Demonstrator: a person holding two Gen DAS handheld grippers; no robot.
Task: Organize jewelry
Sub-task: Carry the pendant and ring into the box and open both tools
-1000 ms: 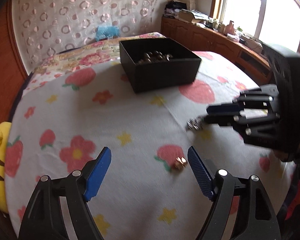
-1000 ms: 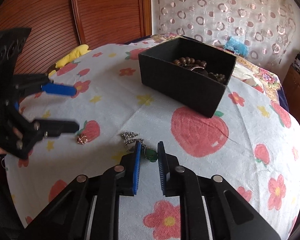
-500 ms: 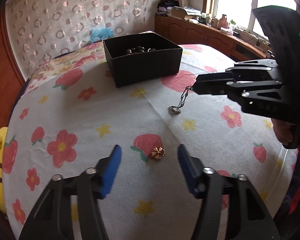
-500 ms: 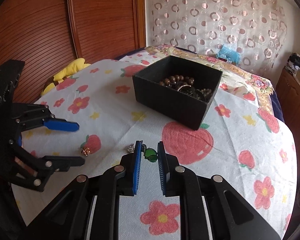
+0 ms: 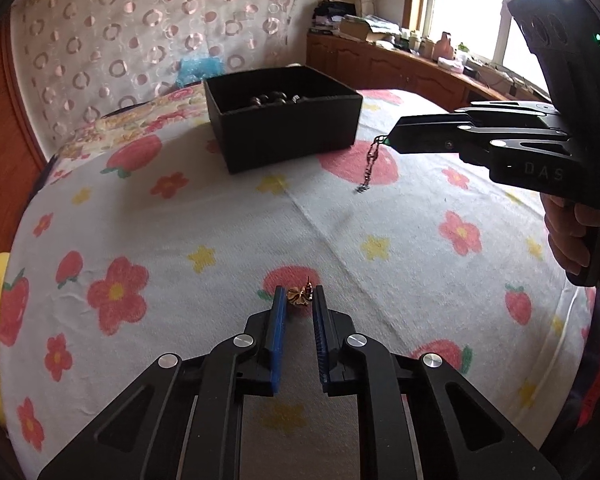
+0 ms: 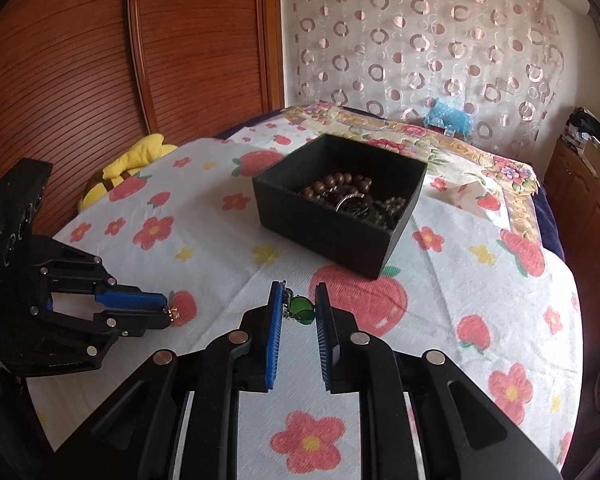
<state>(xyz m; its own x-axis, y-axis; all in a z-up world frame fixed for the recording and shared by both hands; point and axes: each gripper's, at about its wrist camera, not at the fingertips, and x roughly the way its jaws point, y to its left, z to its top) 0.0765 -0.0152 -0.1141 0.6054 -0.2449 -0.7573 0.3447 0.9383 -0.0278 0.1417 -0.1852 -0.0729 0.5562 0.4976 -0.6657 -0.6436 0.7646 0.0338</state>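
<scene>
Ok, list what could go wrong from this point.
1. The left claw is closing on a tiny gold earring right at its fingertips; it might slip out.
2. The chain dangles from the right claw, held by its green stone; it may snag the black box rim.

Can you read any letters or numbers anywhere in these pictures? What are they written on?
"DAS": pale letters on the side of the right gripper, seen from the left wrist camera; the word runs on out of sight behind the hand.
Nothing else is readable: the clutter on the window shelf is too small and blurred.
</scene>
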